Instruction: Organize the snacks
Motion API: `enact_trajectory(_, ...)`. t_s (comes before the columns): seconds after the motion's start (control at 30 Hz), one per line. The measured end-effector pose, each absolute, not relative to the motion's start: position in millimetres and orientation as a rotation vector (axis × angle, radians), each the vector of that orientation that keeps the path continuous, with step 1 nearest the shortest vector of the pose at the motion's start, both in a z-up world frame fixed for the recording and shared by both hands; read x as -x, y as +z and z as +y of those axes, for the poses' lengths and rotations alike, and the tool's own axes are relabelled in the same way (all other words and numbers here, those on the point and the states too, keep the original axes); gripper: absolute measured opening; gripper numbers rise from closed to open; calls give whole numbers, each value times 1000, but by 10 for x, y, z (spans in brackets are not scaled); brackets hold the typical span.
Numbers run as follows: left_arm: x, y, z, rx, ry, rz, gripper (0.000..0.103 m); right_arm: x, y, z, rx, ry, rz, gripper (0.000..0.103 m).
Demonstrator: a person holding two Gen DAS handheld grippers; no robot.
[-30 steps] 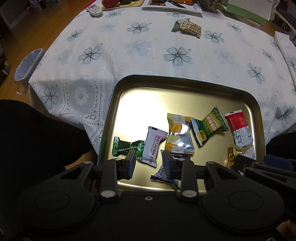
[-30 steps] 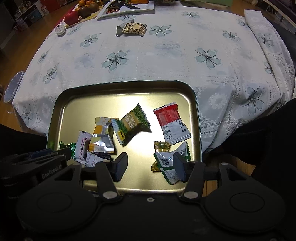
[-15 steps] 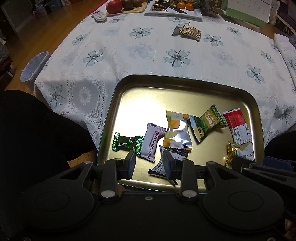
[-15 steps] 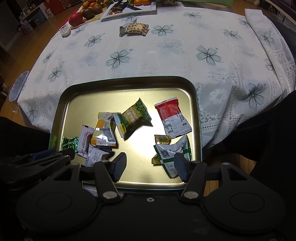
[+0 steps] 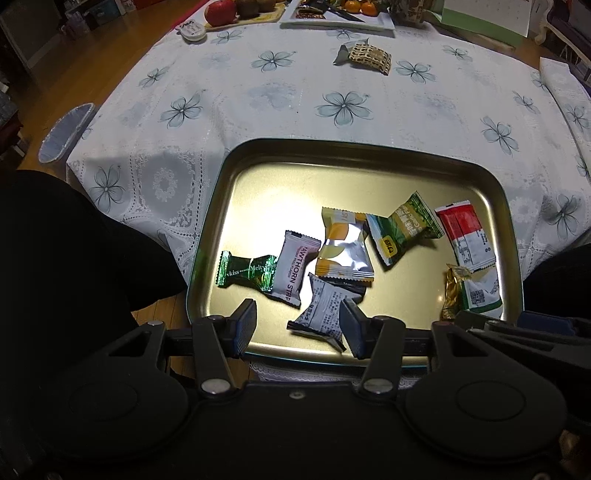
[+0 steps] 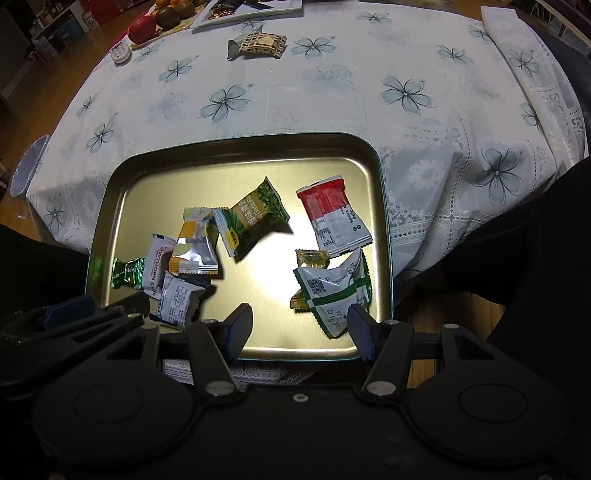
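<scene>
Snacks lie scattered in a gold metal tray (image 5: 236,177) at the near edge of the worktop (image 5: 295,96), which wears a white cloth printed with grey-blue flowers. Toward the tray's left side sit a green twist-wrapped candy (image 5: 246,272), a white hawthorn strip (image 5: 295,267), a yellow-and-silver packet (image 5: 343,247) and a small white printed packet (image 5: 325,314). Near the tray's middle lies a green garlic-flavour packet (image 5: 402,230), partly over the yellow one. On the tray's right side rest a red-and-white packet (image 6: 334,216), a gold-wrapped sweet (image 6: 312,258) and a white packet with green stripes (image 6: 338,290).

The left gripper (image 5: 297,326) hangs over the tray's near rim, its jaws opening, with the white printed packet lying between them, unpinched. The right gripper (image 6: 301,330) hangs over the same rim with jaws spread and gripping nothing; the striped packet's corner sits just by its right finger.

Beyond the tray, a patterned brown packet (image 5: 369,57) lies alone on the cloth, and fruit on a board (image 5: 236,11) stands at the far edge.
</scene>
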State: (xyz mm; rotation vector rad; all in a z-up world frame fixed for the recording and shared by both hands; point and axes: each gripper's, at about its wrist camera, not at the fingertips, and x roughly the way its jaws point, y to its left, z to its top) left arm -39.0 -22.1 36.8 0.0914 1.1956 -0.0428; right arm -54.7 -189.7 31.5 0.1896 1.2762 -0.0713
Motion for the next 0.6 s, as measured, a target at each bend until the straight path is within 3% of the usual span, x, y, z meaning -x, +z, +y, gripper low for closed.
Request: enact_trajectory(0.6, 283, 210, -117, -31, -88, 1371, 57, 424, 136, -1903, -204, -53, 1415, 62)
